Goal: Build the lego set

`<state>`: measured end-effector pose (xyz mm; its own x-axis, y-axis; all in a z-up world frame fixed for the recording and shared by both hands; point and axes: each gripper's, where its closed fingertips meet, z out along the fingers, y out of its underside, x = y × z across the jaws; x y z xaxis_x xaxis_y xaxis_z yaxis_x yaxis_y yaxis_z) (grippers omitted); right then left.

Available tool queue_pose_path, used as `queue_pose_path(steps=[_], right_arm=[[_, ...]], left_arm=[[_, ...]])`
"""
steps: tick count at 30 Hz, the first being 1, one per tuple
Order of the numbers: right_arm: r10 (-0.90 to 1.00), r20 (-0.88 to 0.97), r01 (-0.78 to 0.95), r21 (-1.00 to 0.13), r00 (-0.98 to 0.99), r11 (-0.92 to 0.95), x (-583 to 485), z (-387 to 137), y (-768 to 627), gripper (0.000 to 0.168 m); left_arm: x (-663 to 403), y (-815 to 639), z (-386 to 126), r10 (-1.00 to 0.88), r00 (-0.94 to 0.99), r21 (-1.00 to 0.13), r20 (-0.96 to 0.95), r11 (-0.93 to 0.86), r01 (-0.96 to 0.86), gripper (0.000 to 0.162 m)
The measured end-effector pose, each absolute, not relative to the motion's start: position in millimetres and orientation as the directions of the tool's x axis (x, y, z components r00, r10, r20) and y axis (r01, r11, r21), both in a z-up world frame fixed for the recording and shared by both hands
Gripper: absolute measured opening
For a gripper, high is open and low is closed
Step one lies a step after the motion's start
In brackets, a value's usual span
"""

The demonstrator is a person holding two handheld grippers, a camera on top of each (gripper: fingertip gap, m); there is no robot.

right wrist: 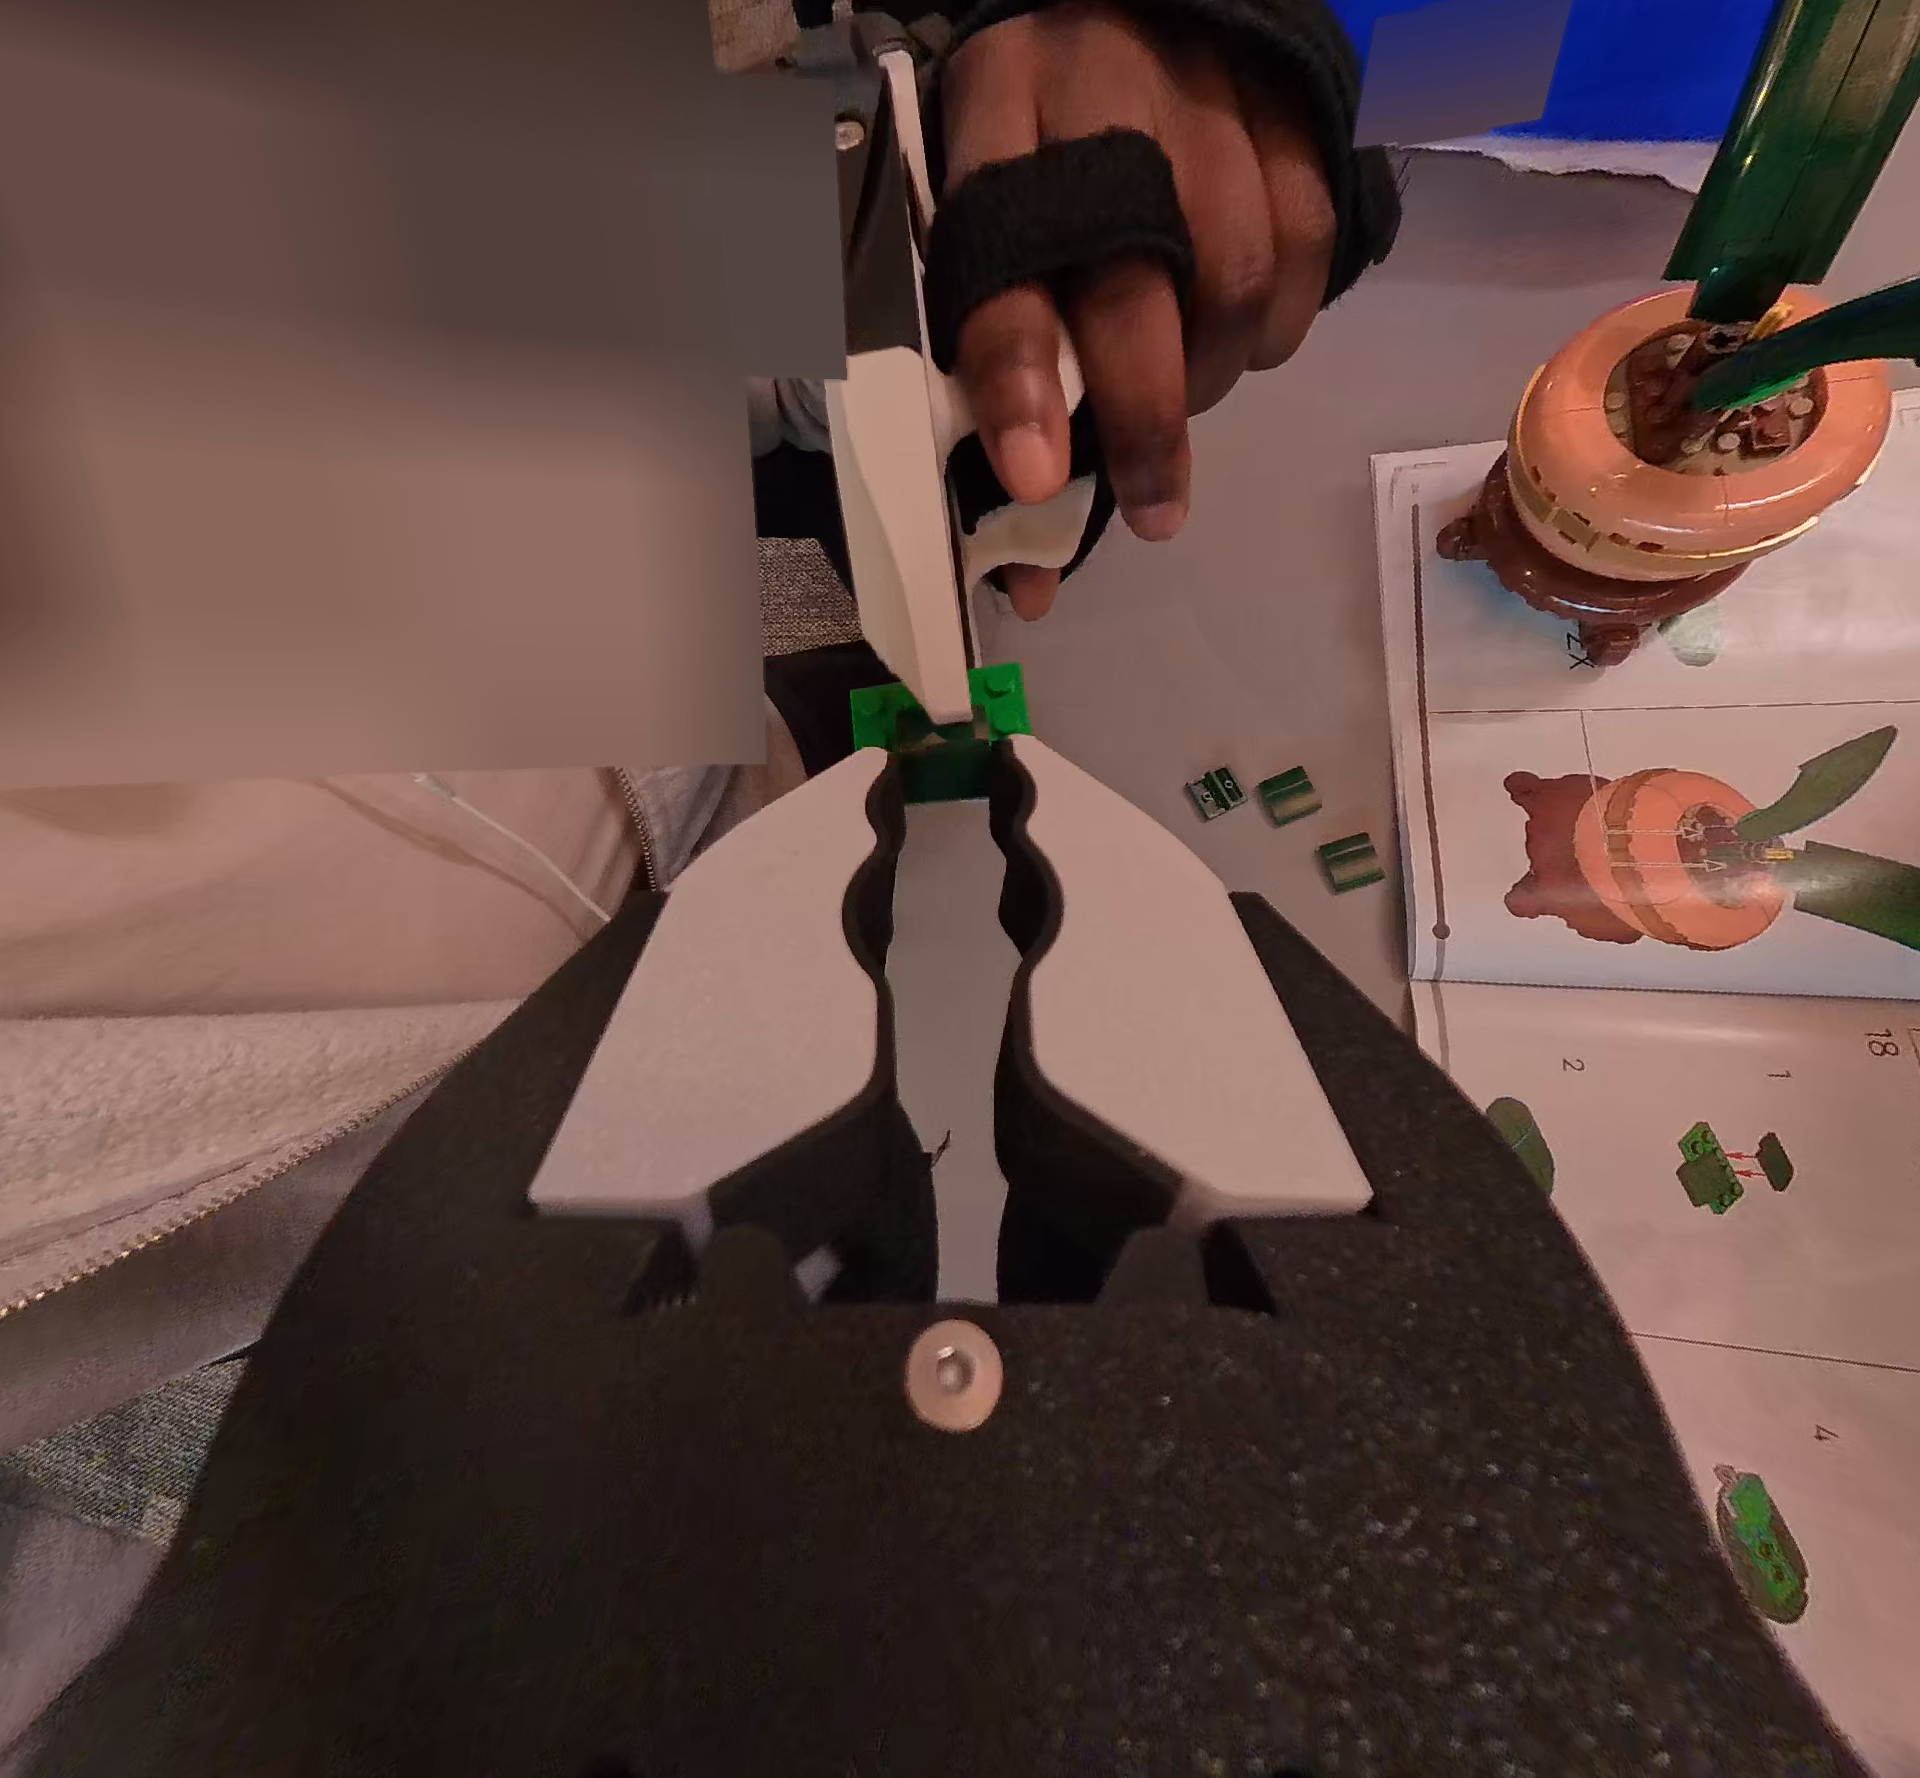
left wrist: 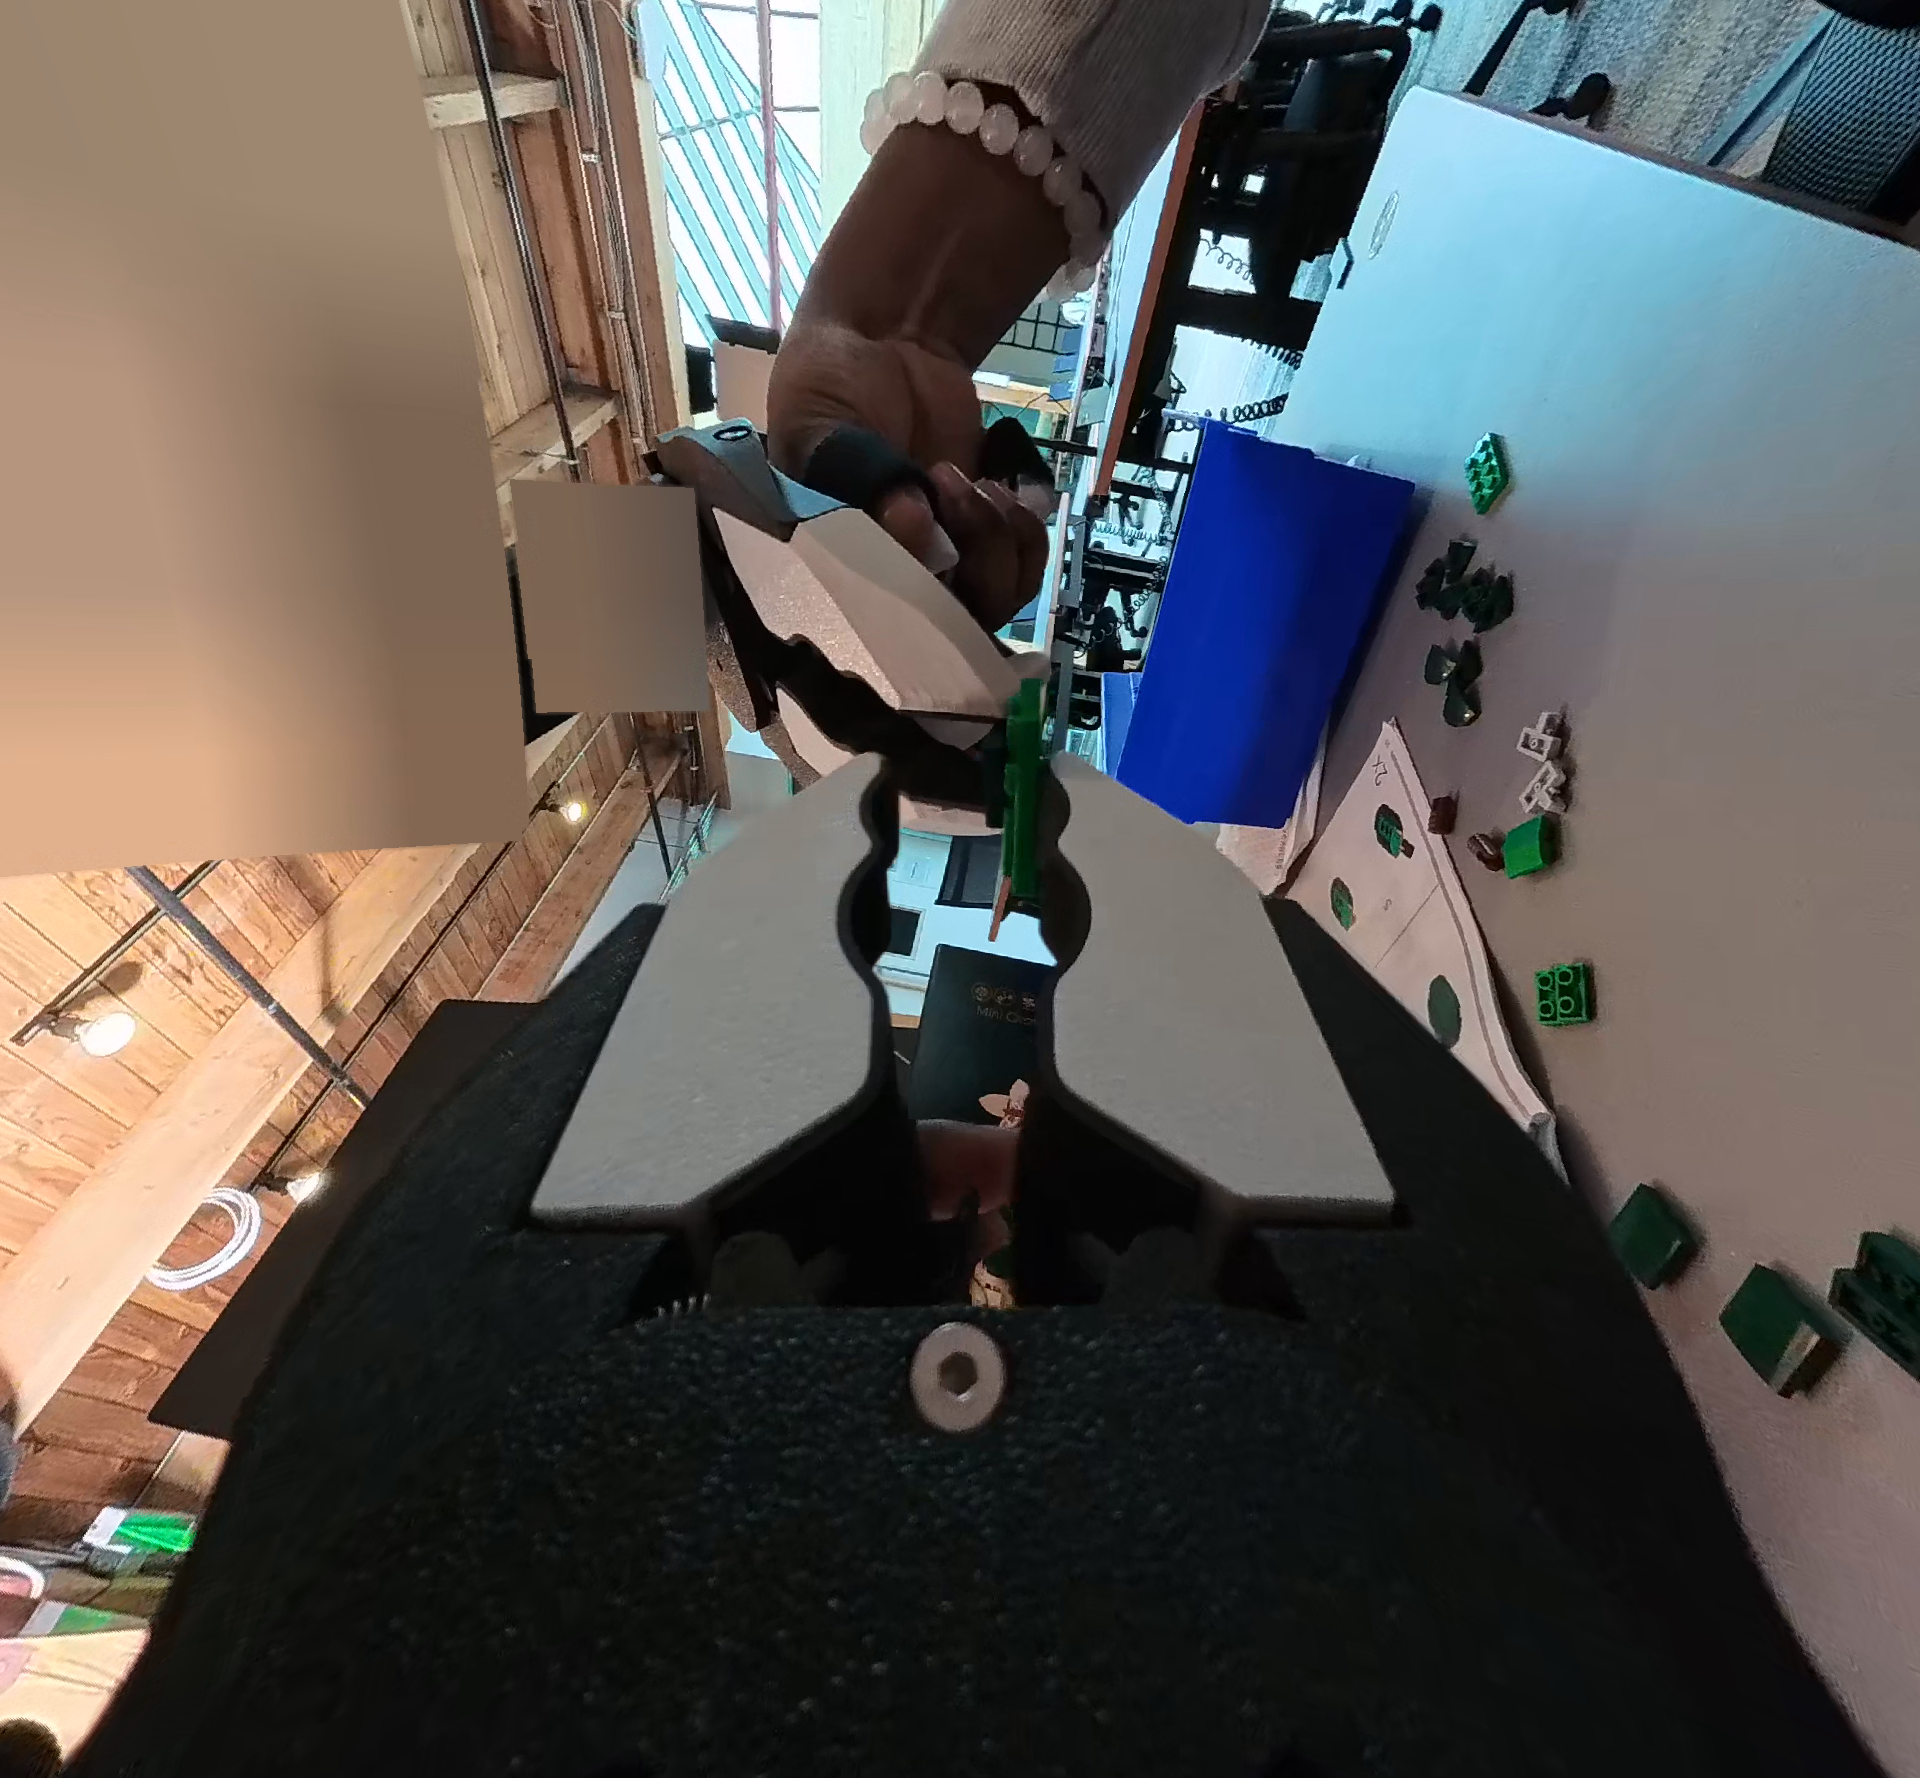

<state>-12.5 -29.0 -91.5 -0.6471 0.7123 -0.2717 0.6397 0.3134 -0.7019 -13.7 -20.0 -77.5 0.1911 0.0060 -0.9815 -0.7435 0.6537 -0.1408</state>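
Note:
A bright green plate [left wrist: 1023, 772] stands edge-on between the fingers of my left gripper [left wrist: 971, 783]. It lies against one pad, and the jaws are narrowed around it. In the right wrist view the plate [right wrist: 1003, 694] shows its studs, with my left gripper [right wrist: 951, 710] coming down onto it edge-on. My right gripper [right wrist: 945, 762] is shut on a small dark green piece [right wrist: 940, 778] held against the plate's near edge. The right gripper's tip [left wrist: 982, 741] reaches into the left jaws and hides the other pad's contact. Both are held up above the table.
A peach and brown flowerpot model [right wrist: 1683, 471] with dark green leaves stands on the open instruction booklet [right wrist: 1662, 1053]. Loose green pieces [right wrist: 1288, 793] lie beside it, and more [left wrist: 1564, 996] lie on the grey table. A blue bin [left wrist: 1268, 627] and a silver laptop [left wrist: 1610, 274] sit farther back. My left and right fingertips are right by each other.

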Motion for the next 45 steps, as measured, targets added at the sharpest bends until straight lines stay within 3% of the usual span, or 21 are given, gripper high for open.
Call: queue_pose_path(steps=[9, 18, 24, 26, 29, 32, 34, 39, 45], right_arm=[[0.71, -0.266, 0.635, -0.703, -0.652, 0.319, -12, -88, -28, 0.016], [0.71, -0.259, 0.629, -0.707, -0.655, 0.322, -12, -88, -29, 0.016], [0.705, -0.242, 0.559, -0.788, -0.667, 0.258, -13, -71, -26, 0.021], [0.704, -0.132, 0.45, -0.845, -0.698, 0.288, -14, -67, -24, 0.024], [0.72, 0.263, 0.149, -0.878, -0.642, 0.454, -21, -63, -17, 0.028], [0.664, 0.652, -0.143, -0.744, -0.367, 0.652, -28, -47, -19, 0.024], [0.578, 0.787, -0.232, -0.616, -0.215, 0.753, -30, -40, -27, 0.022], [0.521, 0.828, -0.205, -0.557, -0.205, 0.804, -39, -49, -34, 0.021], [0.515, 0.811, -0.213, -0.575, -0.278, 0.79, -40, -53, -38, 0.013]], left_arm=[[-12, -19, -83, -0.003, 0.169, -0.13, -0.986, 0.654, -0.745, 0.008], [-11, -19, -84, 0.001, 0.15, -0.113, -0.989, 0.656, -0.746, 0.007], [-16, -18, -81, 0.012, 0.163, -0.117, -0.987, 0.646, -0.754, 0.007], [-19, -18, -77, -0.015, 0.228, -0.181, -0.974, 0.658, -0.731, 0.007], [-28, -19, -64, -0.085, 0.377, -0.331, -0.922, 0.677, -0.658, 0.007], [-37, -19, -54, -0.174, 0.505, -0.475, -0.845, 0.68, -0.559, 0.007], [-40, -20, -50, -0.214, 0.545, -0.524, -0.811, 0.679, -0.513, 0.007], [-37, -22, -49, -0.263, 0.564, -0.567, -0.783, 0.675, -0.473, 0.007], [-36, -22, -54, -0.313, 0.549, -0.594, -0.775, 0.657, -0.464, 0.007]])
